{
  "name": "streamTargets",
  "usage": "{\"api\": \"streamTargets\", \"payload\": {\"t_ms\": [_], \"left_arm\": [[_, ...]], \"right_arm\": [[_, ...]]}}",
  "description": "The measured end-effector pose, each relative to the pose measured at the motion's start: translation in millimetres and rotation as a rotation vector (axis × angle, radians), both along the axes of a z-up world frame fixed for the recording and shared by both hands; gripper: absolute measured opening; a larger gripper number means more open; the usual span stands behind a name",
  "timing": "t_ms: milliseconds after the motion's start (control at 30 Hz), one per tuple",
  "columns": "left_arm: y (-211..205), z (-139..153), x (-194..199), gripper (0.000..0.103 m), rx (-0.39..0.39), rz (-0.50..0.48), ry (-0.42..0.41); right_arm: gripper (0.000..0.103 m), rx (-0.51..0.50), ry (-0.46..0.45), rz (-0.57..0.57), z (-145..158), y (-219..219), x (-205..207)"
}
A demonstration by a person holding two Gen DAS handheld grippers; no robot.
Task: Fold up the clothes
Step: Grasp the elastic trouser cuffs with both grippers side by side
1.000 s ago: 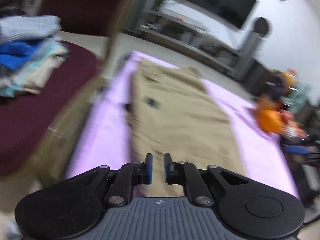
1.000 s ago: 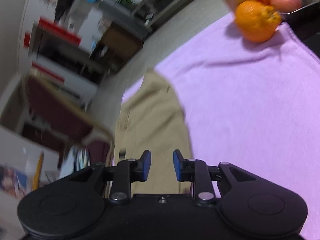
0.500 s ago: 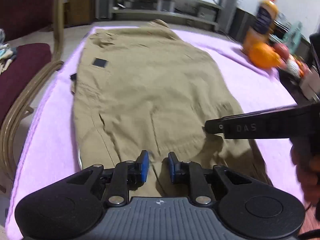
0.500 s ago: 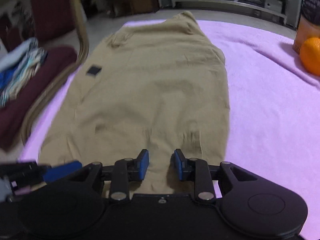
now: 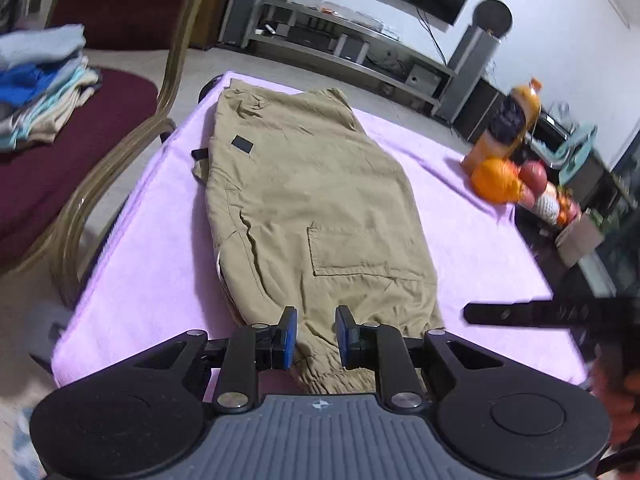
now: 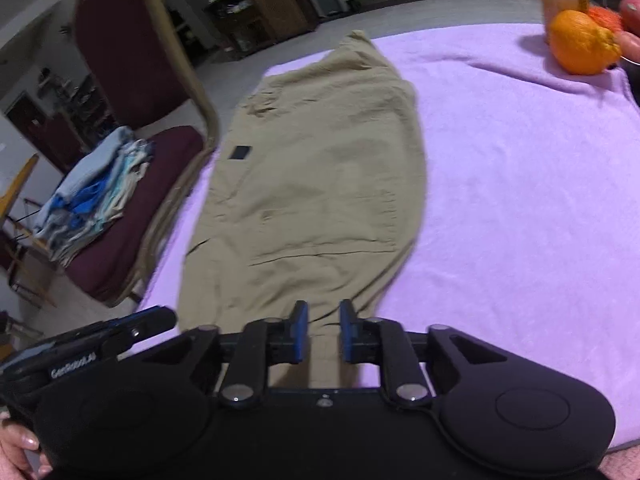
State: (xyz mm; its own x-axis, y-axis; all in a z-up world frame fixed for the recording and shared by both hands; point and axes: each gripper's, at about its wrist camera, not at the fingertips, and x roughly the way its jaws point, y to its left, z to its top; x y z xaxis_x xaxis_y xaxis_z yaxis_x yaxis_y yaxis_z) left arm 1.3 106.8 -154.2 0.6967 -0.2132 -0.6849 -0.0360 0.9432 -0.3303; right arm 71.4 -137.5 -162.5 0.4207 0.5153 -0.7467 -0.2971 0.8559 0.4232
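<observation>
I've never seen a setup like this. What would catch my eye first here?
Most striking are the khaki trousers, laid lengthwise on a lilac cloth over the table. An orange sits at the cloth's far right corner, and a pile of folded clothes rests on the maroon chair to the left. In the foreground, two blue-padded grippers, left and right, hover over the trousers' cuffed end.

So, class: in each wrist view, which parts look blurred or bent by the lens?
Left wrist view: the bottle and clothes pile smear at the edges, trousers sharp. Right wrist view: the chair frame bows, and the orange is slightly soft.
</observation>
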Motion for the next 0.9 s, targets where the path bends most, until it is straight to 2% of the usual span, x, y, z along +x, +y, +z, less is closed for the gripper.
{"api": "streamTargets", "payload": {"t_ms": [67,133,233,367,433,467,500,567,633,667,700,800,900], "left_arm": [[-8,-11,6,0.015,0.022,-0.036,0.024],[-18,-31,13,0.014,0.056,-0.077,0.089],[-23,-41,12,0.017,0.080,-0.086,0.089],[-23,-32,13,0.021,0.099,-0.071,0.116],[-20,-20,7,0.023,0.085,-0.058,0.107],[-16,-13,3,0.040,0.064,-0.051,0.096],[-11,-9,-1,0.049,0.032,-0.038,0.090],[0,-5,-8,0.051,-0.051,-0.008,0.089],[12,-4,-14,0.060,-0.138,0.023,0.093],[18,-8,-14,0.068,-0.188,0.040,0.109],[23,-15,-13,0.070,-0.233,0.056,0.130],[29,-36,-6,0.068,-0.336,0.082,0.194],[26,-45,2,0.067,-0.360,0.059,0.191]], "right_arm": [[0.013,-0.015,-0.021,0.049,-2,15,-3],[0.012,-0.059,-0.016,0.090,-12,28,-5],[0.009,-0.149,0.022,0.138,-35,44,-8],[0.007,-0.099,0.035,0.126,-31,32,-9],[0.012,-0.062,0.050,0.106,-24,24,-7],[0.018,-0.036,0.043,0.092,-20,17,-8],[0.024,-0.009,0.037,0.079,-15,10,-9],[0.030,0.043,0.024,0.051,-6,-3,-11],[0.035,0.114,0.040,0.017,-1,-19,-10],[0.043,0.162,0.068,-0.003,-4,-27,-8],[0.049,0.209,0.096,-0.024,-8,-35,-6],[0.050,0.286,0.190,-0.077,-31,-46,-1],[0.049,0.331,0.252,-0.114,-53,-49,3]]}}
